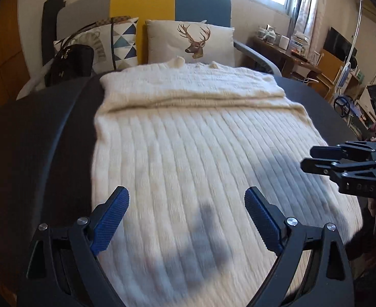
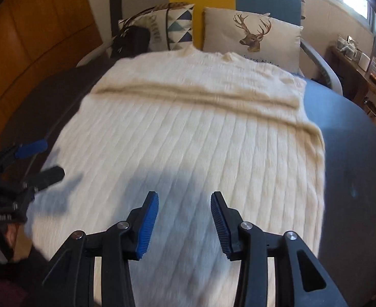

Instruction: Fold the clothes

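A cream ribbed knit sweater (image 1: pixel 193 138) (image 2: pixel 188 133) lies flat on a dark round table (image 1: pixel 47 138) (image 2: pixel 354 168), with a folded band across its far part. My left gripper (image 1: pixel 186 199) hovers above the sweater's near half, open wide, nothing between its blue pads. My right gripper (image 2: pixel 184 199) also hovers above the near part of the sweater, open, with nothing between its pads. In the left wrist view the right gripper (image 1: pixel 313 158) shows at the right edge over the sweater's right side. The right wrist view has the left gripper (image 2: pixel 42 158) at the left edge.
Behind the table stands a chair (image 1: pixel 141 2) with a deer cushion (image 1: pixel 190 41), a triangle-pattern cushion (image 1: pixel 118 41) and a black handbag (image 1: pixel 70 61). A wooden desk (image 1: pixel 285 51) with small items is at the back right. A wooden wall panel (image 2: pixel 34 41) is left.
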Available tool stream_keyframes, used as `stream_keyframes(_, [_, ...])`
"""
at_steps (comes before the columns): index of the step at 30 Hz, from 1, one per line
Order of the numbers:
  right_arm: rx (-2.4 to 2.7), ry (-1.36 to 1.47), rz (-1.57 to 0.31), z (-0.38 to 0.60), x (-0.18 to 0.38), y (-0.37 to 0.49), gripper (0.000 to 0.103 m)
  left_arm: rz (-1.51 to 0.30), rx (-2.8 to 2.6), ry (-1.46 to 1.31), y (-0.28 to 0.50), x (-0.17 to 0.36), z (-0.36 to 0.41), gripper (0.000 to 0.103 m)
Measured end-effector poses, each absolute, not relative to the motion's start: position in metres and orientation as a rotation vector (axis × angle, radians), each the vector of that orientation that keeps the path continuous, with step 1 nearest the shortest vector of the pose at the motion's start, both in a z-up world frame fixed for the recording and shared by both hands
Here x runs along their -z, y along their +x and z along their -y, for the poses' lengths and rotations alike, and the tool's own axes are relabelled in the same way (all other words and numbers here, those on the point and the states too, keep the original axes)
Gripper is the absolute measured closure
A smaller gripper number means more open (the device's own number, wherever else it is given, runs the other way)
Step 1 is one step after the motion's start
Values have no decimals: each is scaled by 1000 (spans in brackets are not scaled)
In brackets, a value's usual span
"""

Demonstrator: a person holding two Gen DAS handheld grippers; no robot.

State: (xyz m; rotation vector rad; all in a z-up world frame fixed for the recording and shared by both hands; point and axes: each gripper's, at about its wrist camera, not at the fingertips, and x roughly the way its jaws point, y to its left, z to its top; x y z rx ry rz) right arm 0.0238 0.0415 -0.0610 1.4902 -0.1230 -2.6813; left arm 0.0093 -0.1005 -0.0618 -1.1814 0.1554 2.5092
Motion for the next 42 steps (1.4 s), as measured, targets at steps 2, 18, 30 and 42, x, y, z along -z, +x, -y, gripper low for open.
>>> stream_keyframes(2, [2706,1504,92,-43,66,2,60,-249,-2538,-1181,-11,68,91,9])
stream_keyframes(18, [2685,1433,166,-48,75,-44,61,190,-2558,-1165,-76,67,145,8])
stream_keyframes(30, [2750,1430,139,-69,80,-31,61,416,-2478,-1191,-85,89,193,12])
stream_keyframes(42, [2746,1547,27,-57,101,-47,61,208,-2399,-1277,-118,107,162,14])
